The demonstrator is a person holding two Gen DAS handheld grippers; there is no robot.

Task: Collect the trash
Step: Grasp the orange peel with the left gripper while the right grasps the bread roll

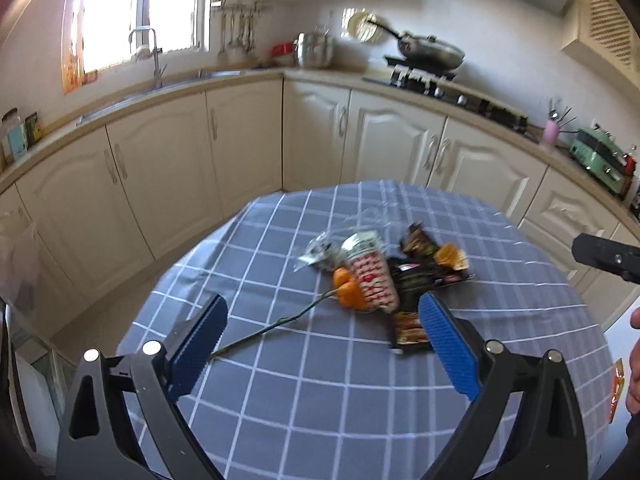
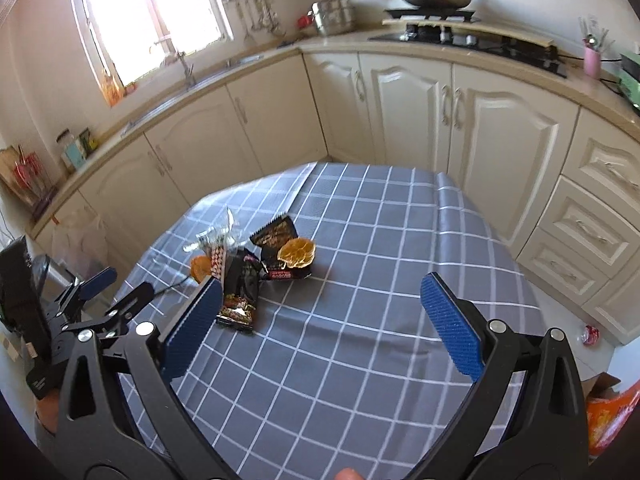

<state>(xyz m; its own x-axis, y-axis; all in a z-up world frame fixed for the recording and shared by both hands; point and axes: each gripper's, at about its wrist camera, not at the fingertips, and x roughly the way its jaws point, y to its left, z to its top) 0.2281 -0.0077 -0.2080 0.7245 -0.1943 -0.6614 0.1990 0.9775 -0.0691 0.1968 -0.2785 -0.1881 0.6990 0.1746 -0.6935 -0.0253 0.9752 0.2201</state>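
Note:
A heap of trash lies on the blue checked tablecloth (image 1: 320, 380): a red-and-white wrapper (image 1: 370, 276), black snack wrappers (image 1: 412, 292), orange peel (image 1: 348, 290), clear plastic (image 1: 320, 252) and a thin stem (image 1: 272, 326). My left gripper (image 1: 323, 316) is open and empty, just short of the heap. In the right wrist view the heap (image 2: 256, 264) lies left of centre; my right gripper (image 2: 322, 294) is open and empty above the cloth (image 2: 360, 340). The left gripper (image 2: 108, 288) shows at the left edge.
Cream kitchen cabinets (image 1: 240, 136) run behind the table, with a sink (image 1: 160, 84) and a stove with a pan (image 1: 432, 54). A clear bag (image 2: 80, 236) hangs left of the table. A can (image 2: 590, 334) and an orange bag (image 2: 608, 420) lie on the floor at right.

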